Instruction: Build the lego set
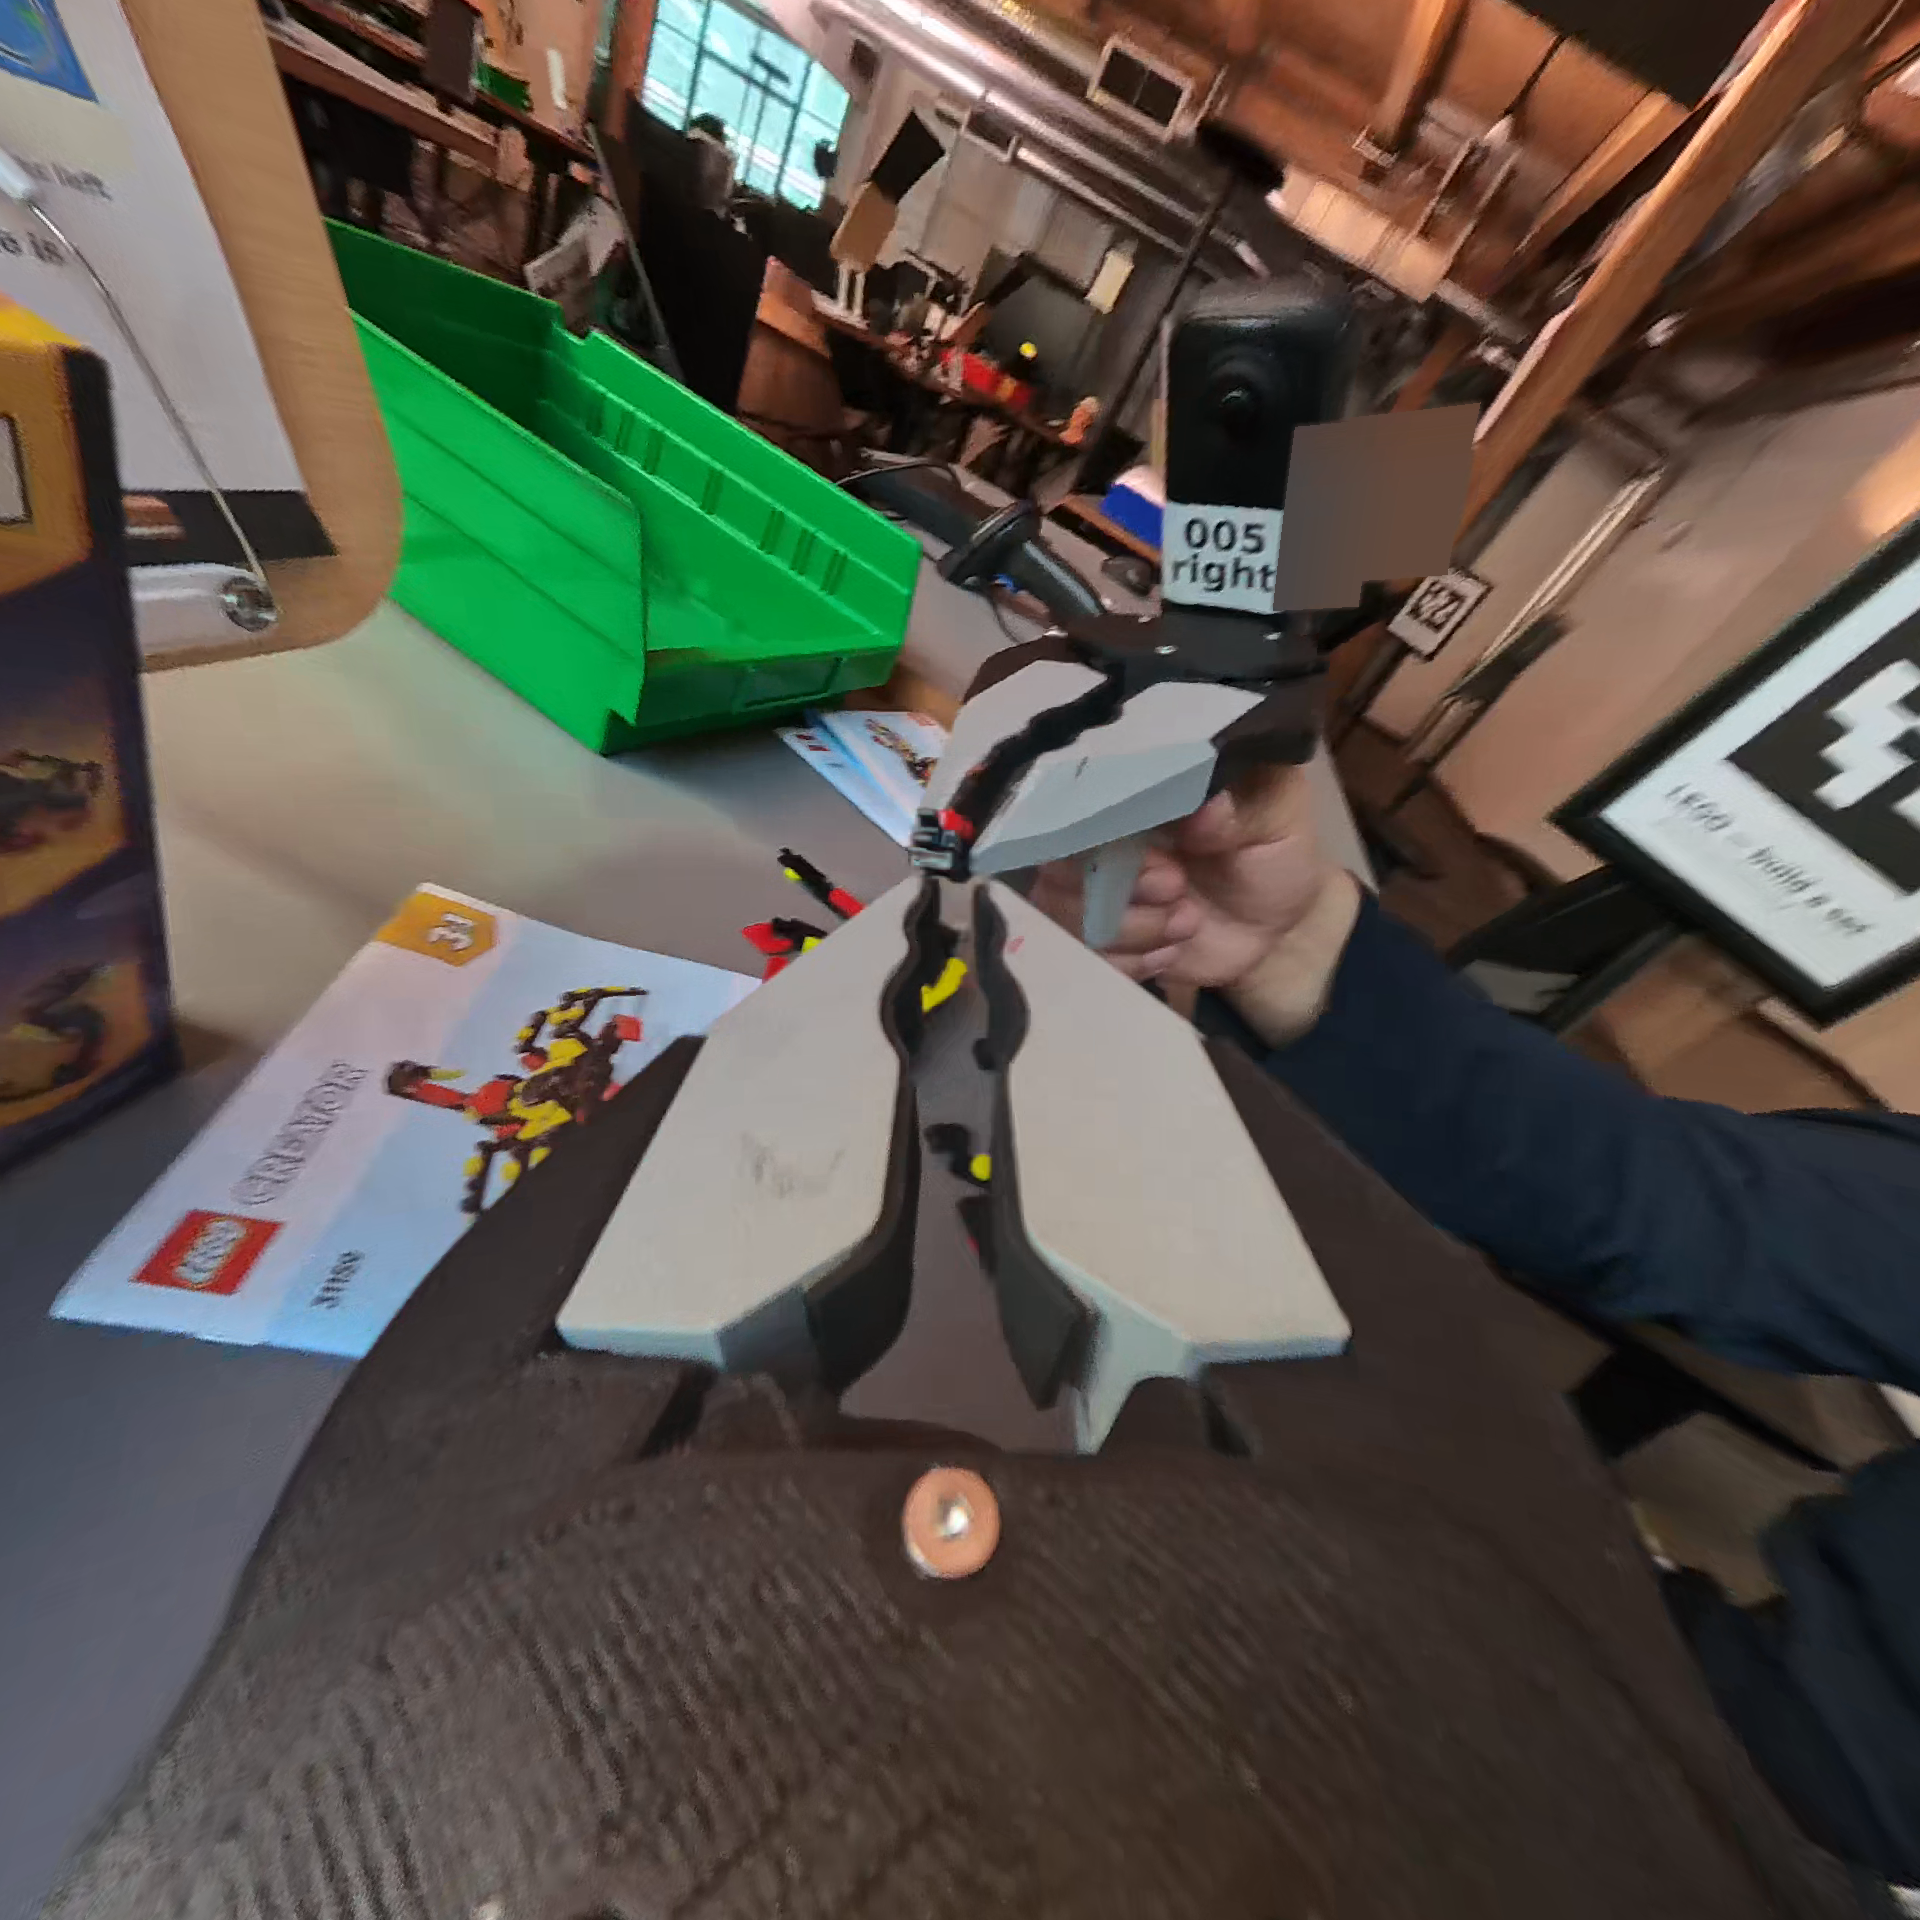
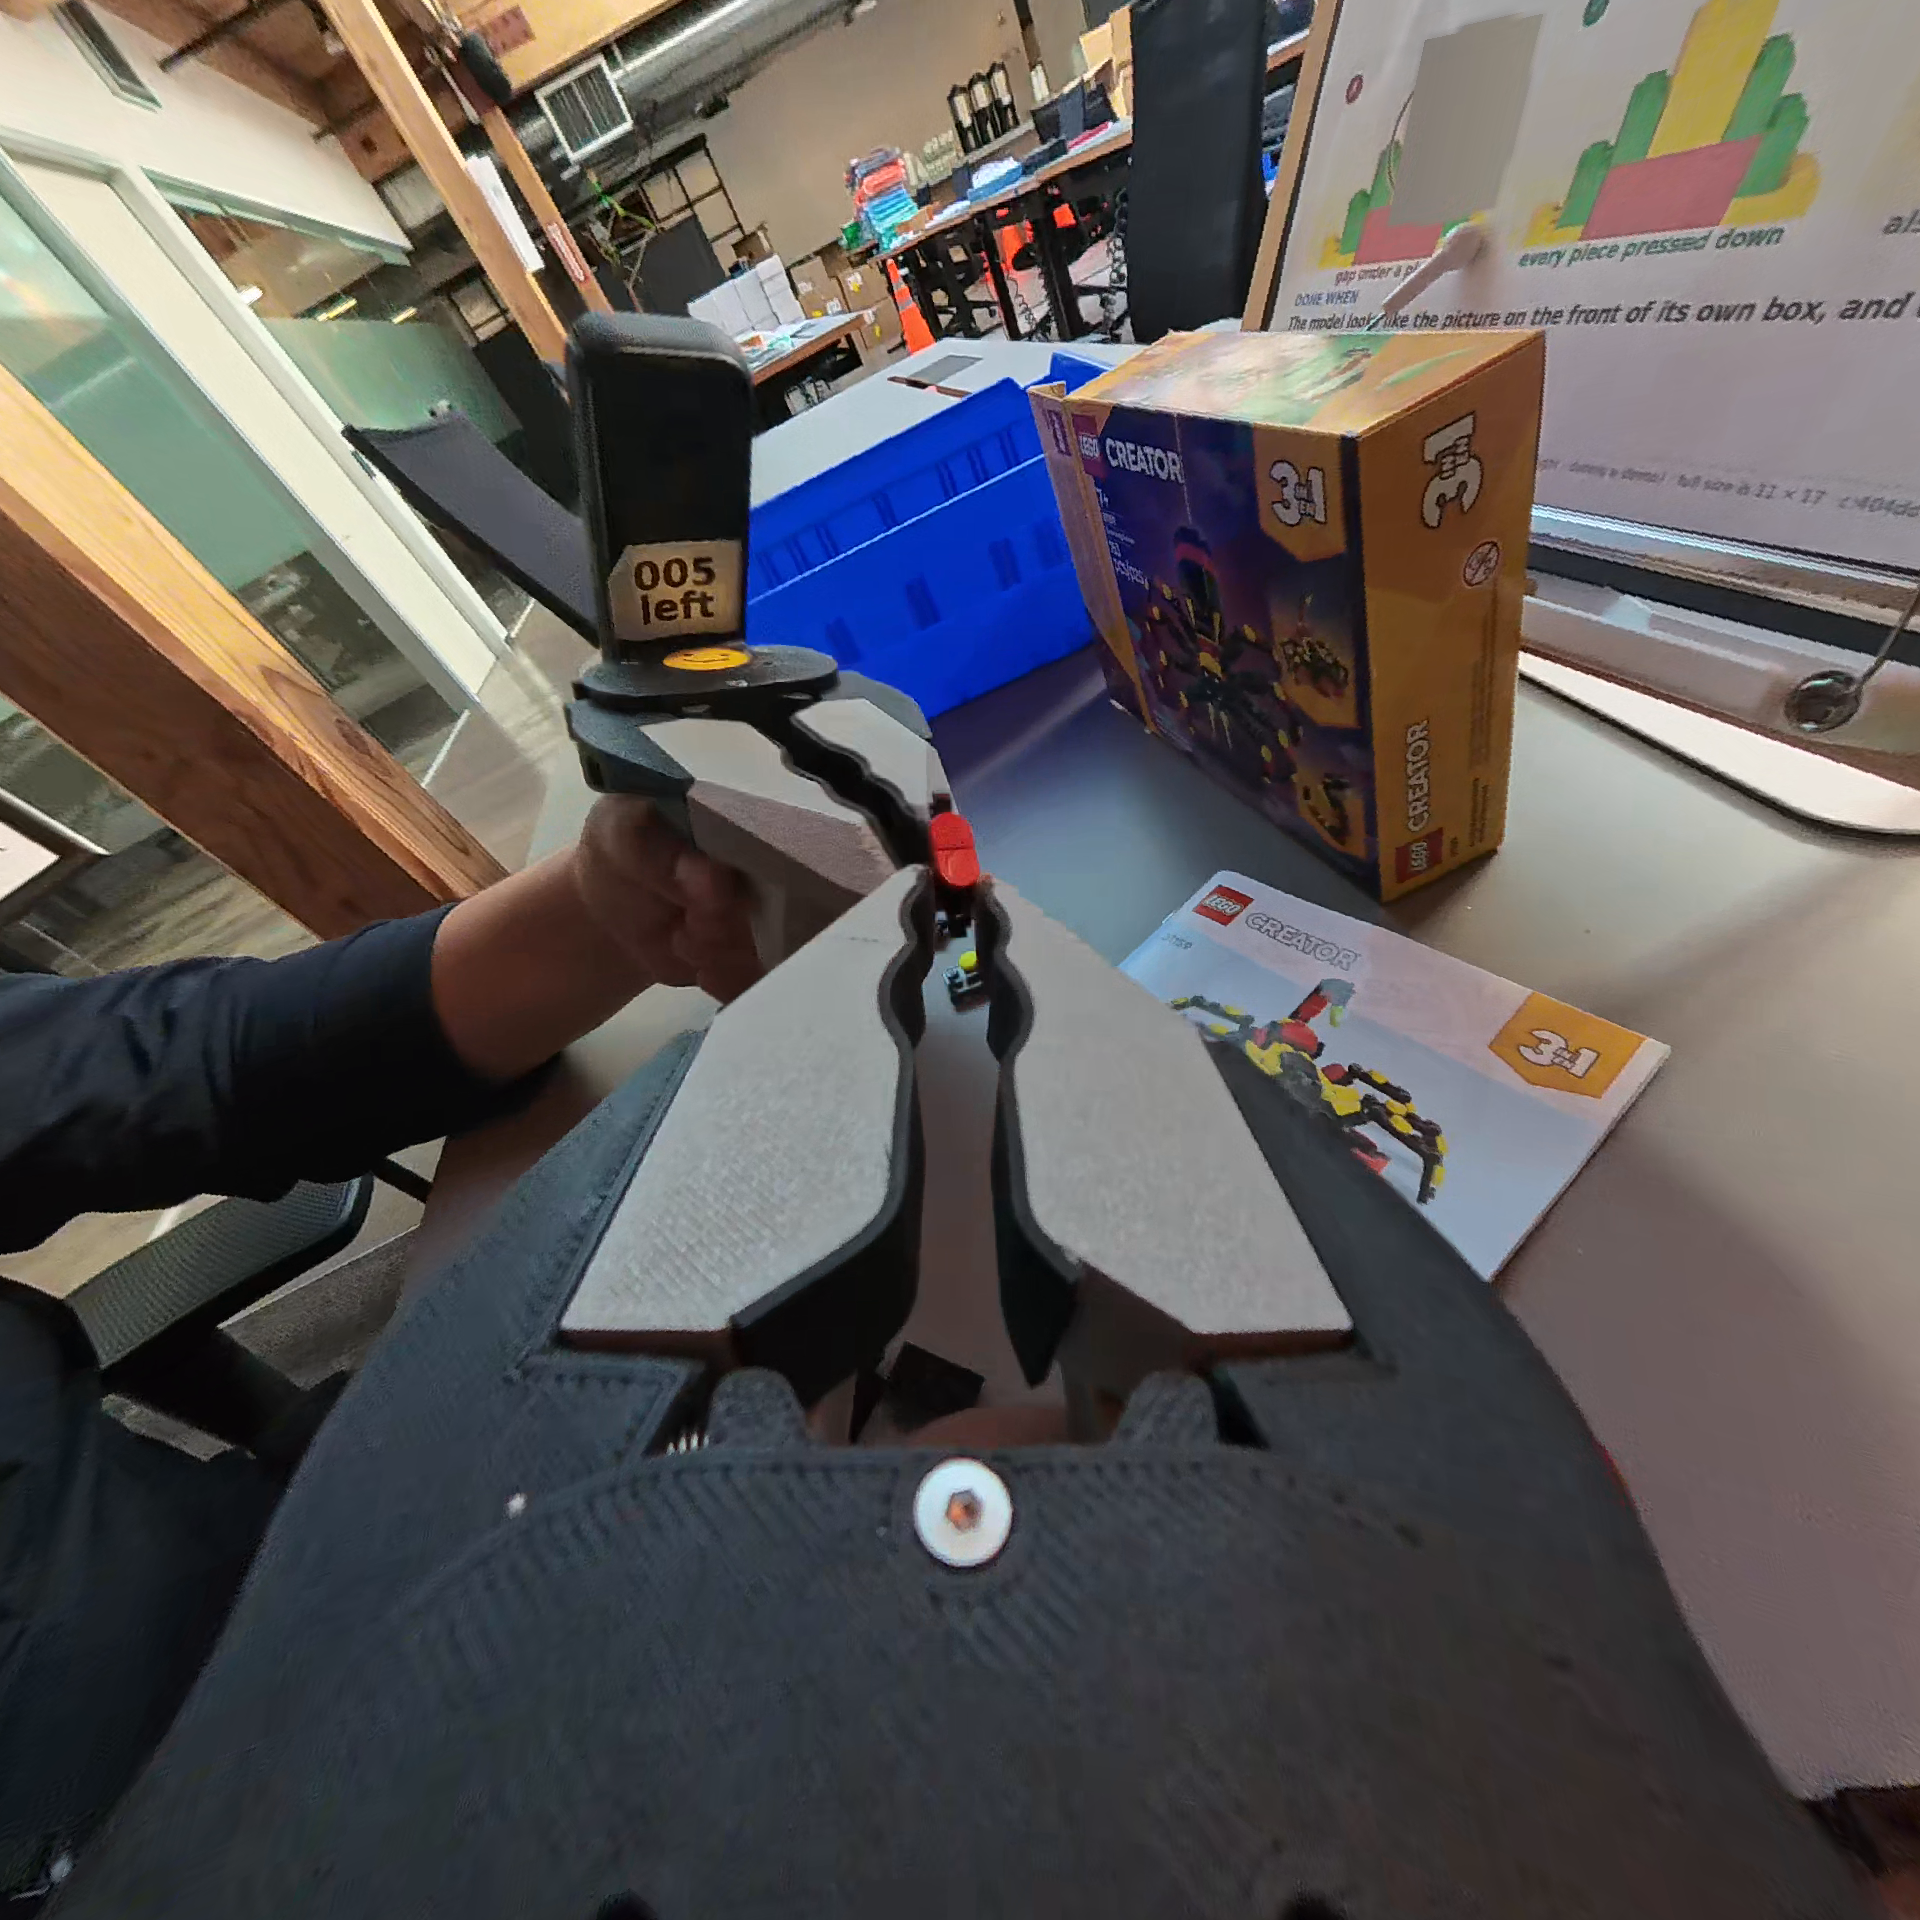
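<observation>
A small red and black lego assembly (image 1: 941,840) (image 2: 952,852) hangs above the table between the two grippers, which meet tip to tip. My left gripper (image 1: 943,896) (image 2: 938,821) is shut on one end of it. My right gripper (image 2: 951,902) (image 1: 938,847) is shut on the other end. A person's hand holds each gripper. Loose black, red and yellow pieces (image 1: 816,878) lie on the grey table (image 1: 520,790) below, and one yellow and black piece (image 2: 966,975) shows between my right fingers.
An instruction booklet (image 1: 416,1091) (image 2: 1403,1039) lies near the front, with more booklets (image 1: 873,753) farther back. The set's box (image 2: 1299,603) (image 1: 62,727) stands beside a poster board (image 2: 1662,208). There is a green bin (image 1: 623,499), a blue bin (image 2: 904,561) and a framed sign (image 1: 1787,790). The grippers are tip to tip, or close to it.
</observation>
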`<state>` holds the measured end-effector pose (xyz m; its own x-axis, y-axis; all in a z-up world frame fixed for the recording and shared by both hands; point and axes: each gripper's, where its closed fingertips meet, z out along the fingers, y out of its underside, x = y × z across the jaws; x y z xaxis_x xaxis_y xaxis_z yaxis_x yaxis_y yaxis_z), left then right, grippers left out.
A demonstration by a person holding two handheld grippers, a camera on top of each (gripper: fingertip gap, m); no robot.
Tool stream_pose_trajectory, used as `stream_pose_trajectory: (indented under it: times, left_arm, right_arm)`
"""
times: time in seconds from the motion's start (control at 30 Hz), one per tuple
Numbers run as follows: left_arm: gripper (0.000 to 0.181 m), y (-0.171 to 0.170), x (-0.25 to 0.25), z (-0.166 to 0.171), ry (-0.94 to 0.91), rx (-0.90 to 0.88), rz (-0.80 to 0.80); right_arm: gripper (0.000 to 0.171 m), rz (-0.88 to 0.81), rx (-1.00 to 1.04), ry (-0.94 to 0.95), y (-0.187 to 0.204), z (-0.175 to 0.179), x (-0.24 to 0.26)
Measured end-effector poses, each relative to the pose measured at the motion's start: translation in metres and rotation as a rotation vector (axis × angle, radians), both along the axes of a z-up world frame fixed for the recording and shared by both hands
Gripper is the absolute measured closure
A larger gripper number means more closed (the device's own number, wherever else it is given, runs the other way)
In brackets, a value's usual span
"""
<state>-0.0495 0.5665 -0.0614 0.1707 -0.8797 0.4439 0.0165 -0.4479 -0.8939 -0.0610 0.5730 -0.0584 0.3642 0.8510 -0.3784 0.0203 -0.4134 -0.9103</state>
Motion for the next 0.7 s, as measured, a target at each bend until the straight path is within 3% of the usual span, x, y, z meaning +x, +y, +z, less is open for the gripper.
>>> stream_pose_trajectory:
  times: [0.2,0.37,0.7]
  left_arm:
    - [0.167,-0.007,0.009,-0.003,0.019,-0.005,-0.013]
    - [0.18,-0.002,0.008,-0.001,0.01,0.018,0.037]
    - [0.177,0.0,0.005,0.009,-0.083,-0.03,0.038]
  right_arm:
    - [0.167,0.014,-0.045,0.064,0.0,0.002,-0.004]
    - [0.167,0.034,-0.071,0.119,-0.002,0.007,-0.005]
    - [0.167,0.038,-0.1,0.206,-0.001,0.015,-0.006]
